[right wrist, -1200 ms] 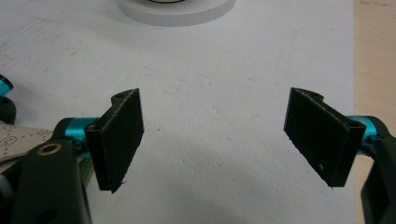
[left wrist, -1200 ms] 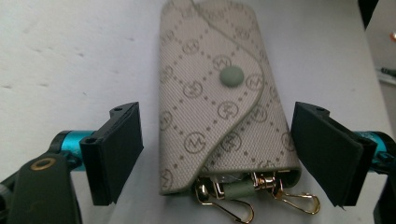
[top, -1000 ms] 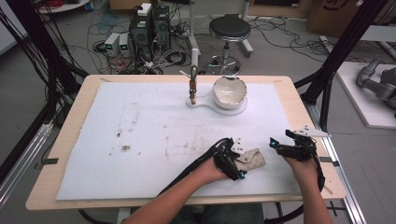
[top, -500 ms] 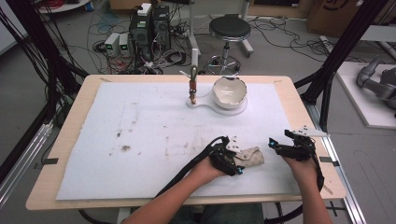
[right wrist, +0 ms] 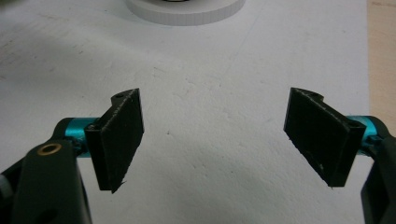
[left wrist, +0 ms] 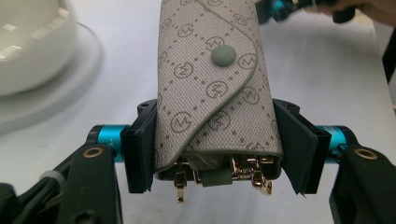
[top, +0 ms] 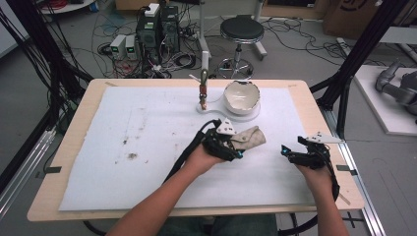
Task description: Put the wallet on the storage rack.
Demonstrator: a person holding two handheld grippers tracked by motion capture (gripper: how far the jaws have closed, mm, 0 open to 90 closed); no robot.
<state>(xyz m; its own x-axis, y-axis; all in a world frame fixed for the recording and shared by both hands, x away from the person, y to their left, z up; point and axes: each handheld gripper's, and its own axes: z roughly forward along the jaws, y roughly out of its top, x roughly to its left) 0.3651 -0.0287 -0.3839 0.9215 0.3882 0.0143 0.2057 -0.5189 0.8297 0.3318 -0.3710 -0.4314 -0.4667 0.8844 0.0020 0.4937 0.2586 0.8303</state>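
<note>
A grey patterned key pouch (left wrist: pixel 215 88) with a snap button and gold clasps at its near end is clamped between the jaws of my left gripper (left wrist: pixel 217 144). From above, the pouch (top: pixel 250 137) sits just over the white mat, right of centre, with the left gripper (top: pixel 227 146) shut on it. My right gripper (top: pixel 291 153) hovers near the mat's right edge, its jaws wide apart. In its own view the right gripper (right wrist: pixel 215 140) has nothing but bare mat between the jaws.
A white bowl (top: pixel 241 96) on a white base (top: pixel 216 109) stands at the back centre, with a small upright post (top: pixel 202 91) beside it. The white mat (top: pixel 147 147) has dirty specks on its left half. Wooden table edge (top: pixel 314 98) lies to the right.
My left gripper with the pouch has moved up and away from me, toward the bowl. The right gripper has barely shifted.
</note>
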